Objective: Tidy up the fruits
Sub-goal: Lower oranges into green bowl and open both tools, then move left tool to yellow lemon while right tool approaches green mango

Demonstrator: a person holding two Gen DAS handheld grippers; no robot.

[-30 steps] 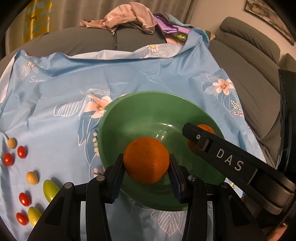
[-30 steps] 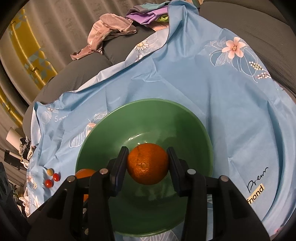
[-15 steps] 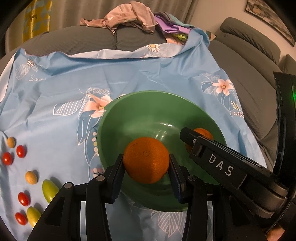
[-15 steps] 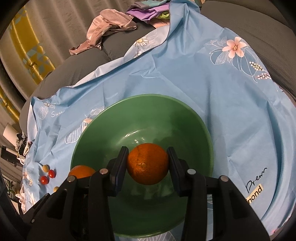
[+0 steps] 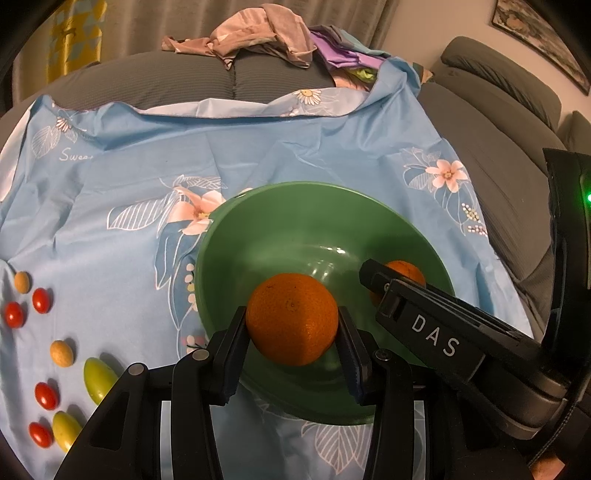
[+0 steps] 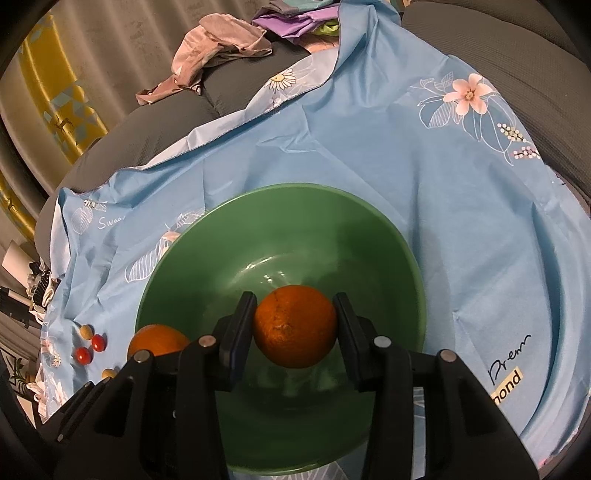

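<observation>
A green bowl (image 5: 295, 229) sits on a blue floral cloth (image 5: 147, 166); it also shows in the right wrist view (image 6: 280, 214). My left gripper (image 5: 291, 332) is shut on an orange (image 5: 291, 323) held over the bowl's near rim. My right gripper (image 6: 294, 328) is shut on a second orange (image 6: 294, 326) held over the bowl's inside. In the left wrist view the right gripper's body (image 5: 436, 339) crosses the bowl from the right, with its orange (image 5: 404, 269) partly hidden behind it. In the right wrist view the left gripper's orange (image 6: 157, 339) shows at the bowl's left rim.
Several small fruits lie on the cloth at the left: red cherry tomatoes (image 5: 41, 300), yellow-green ones (image 5: 98, 380) and small tan ones (image 5: 61, 352). A pile of clothes (image 5: 258, 33) lies on the grey sofa (image 5: 491, 122) behind the cloth.
Both grippers have moved a little forward over the bowl, each still holding its orange. The right gripper has come lower and nearer to the bowl's inside.
</observation>
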